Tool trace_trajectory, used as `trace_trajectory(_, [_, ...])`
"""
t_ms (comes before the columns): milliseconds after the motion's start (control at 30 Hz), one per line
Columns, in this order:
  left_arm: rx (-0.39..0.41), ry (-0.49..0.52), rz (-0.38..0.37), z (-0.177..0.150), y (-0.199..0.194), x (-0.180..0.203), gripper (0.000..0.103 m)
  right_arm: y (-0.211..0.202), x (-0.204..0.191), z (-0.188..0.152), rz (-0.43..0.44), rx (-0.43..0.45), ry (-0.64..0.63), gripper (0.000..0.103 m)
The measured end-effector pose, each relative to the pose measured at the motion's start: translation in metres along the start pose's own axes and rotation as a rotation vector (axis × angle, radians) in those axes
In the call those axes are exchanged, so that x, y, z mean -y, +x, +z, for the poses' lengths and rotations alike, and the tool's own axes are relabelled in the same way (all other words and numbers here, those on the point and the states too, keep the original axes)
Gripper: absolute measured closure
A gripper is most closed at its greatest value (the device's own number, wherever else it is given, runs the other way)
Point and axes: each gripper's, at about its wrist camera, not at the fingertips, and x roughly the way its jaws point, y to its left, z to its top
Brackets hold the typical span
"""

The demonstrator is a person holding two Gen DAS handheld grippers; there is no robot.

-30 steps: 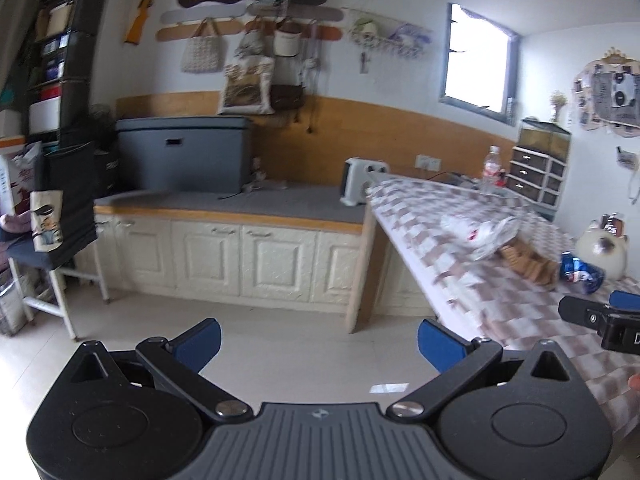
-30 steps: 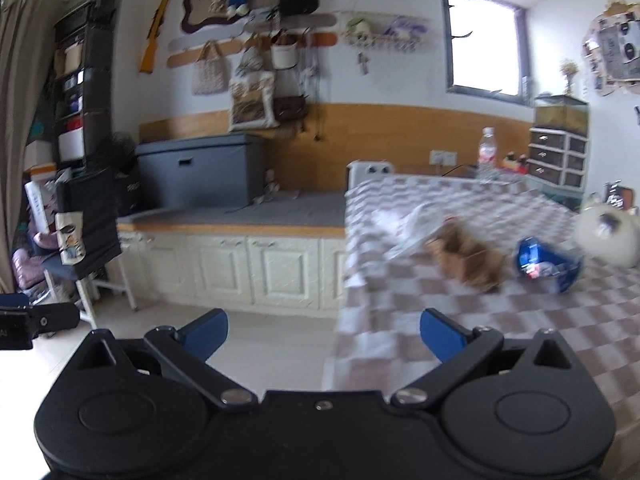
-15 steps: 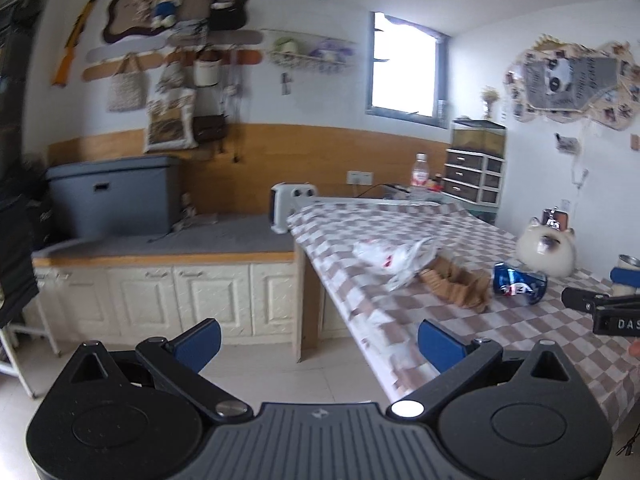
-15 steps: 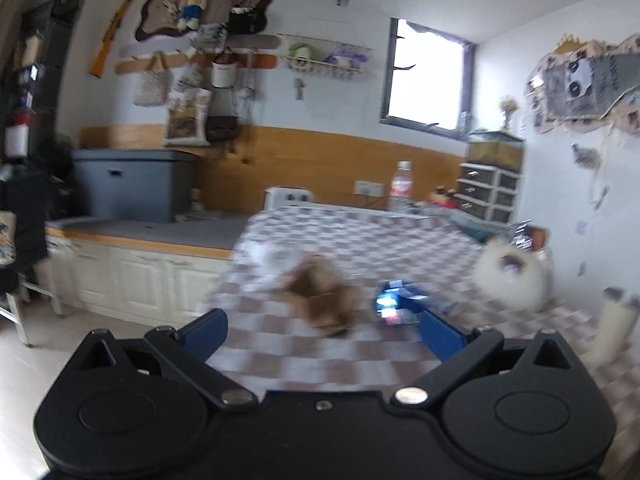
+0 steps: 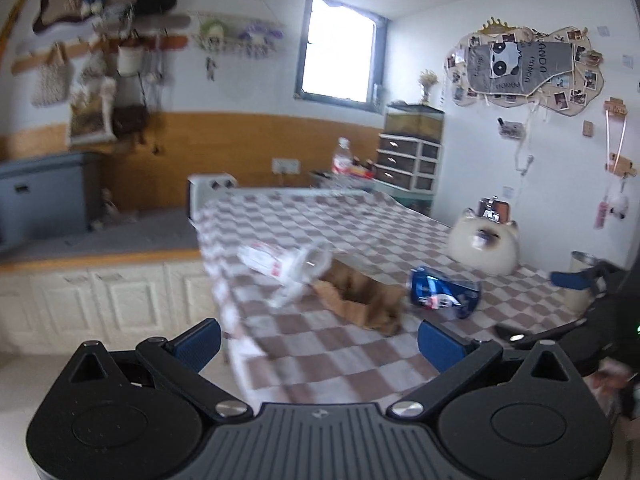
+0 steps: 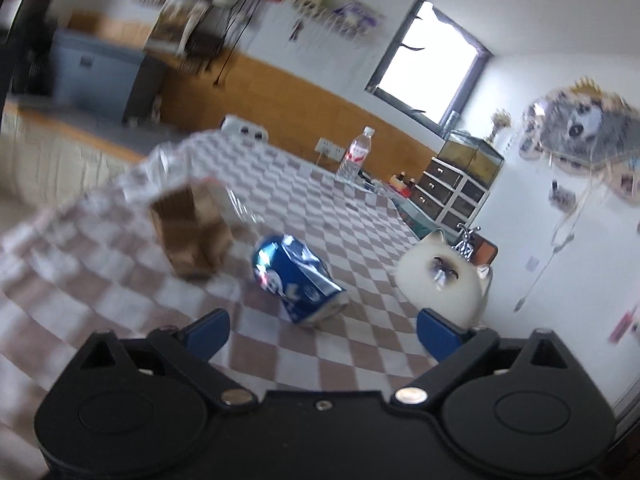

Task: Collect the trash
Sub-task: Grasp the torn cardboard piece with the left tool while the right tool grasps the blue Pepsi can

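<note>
My right gripper (image 6: pixel 322 330) sits at the bottom centre of its frame with its blue pads spread wide and nothing between them; just beyond the gap, a little above centre-bottom, lies the crushed blue can (image 6: pixel 296 280) on the checked tablecloth (image 6: pixel 360 216); to the can's upper left stands the torn brown cardboard (image 6: pixel 192 236), blurred, with crinkled clear plastic wrap (image 6: pixel 168 172) behind it; to the right of the can sits a white cat-shaped ornament (image 6: pixel 440 276), which I take not to be trash.

My left gripper (image 5: pixel 320 340) is likewise spread and empty at the bottom of its view; past it, mid-frame, the cardboard (image 5: pixel 360 300) lies between the plastic wrap (image 5: pixel 288 268) on its left and the can (image 5: pixel 444 294) on its right; all three rest on the near part of the tablecloth (image 5: pixel 340 224), close together; the right gripper (image 5: pixel 576 284) shows at the right edge of that frame, near the ornament (image 5: pixel 484 246).

I judge this to be the approach step; nothing is collected yet; the can looks like the right side's first pick, since it sits almost in line with the open jaws; the next move calls for easing forward and down until the pads straddle the can, then closing gently, as dented metal may slip or roll; I see no bin in either view, so the drop-off place I cannot tell.
</note>
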Motion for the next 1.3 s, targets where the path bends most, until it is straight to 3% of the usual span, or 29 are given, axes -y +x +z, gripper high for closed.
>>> trace_trajectory(167, [-0.082,-0.113,-0.075,0.002,0.035,0.007,0.0,0.032,-0.011,-0.004,-0.06,-0.004,-0.124,0.016])
trace_trajectory(300, [-0.096,-0.11,-0.096,0.003,0.061,0.018,0.0,0.055,-0.017,-0.004,-0.082,0.005,-0.187,0.02])
trace_trajectory(433, [-0.103,-0.014,-0.092,0.004,0.091,0.032,0.002,0.072,-0.028,-0.006,-0.109,0.034,-0.267,0.022])
trace_trajectory(567, [-0.123,0.21,-0.054,0.004,0.122,0.046,0.012,0.086,-0.036,-0.01,-0.123,0.042,-0.322,0.023])
trace_trajectory(633, [-0.135,0.271,-0.057,0.003,0.137,0.048,0.016,0.091,-0.039,-0.011,-0.135,0.047,-0.341,0.024])
trace_trajectory(767, [-0.147,0.359,-0.059,0.0,0.161,0.049,0.021,0.105,-0.041,-0.012,-0.153,0.047,-0.367,0.042])
trace_trajectory(1033, [-0.142,0.406,-0.088,0.003,0.191,0.044,0.028,0.126,-0.064,-0.015,-0.24,0.072,-0.522,0.066])
trace_trajectory(1300, [-0.133,0.414,-0.12,0.005,0.204,0.05,0.042,0.141,-0.061,-0.01,-0.259,0.049,-0.51,0.064])
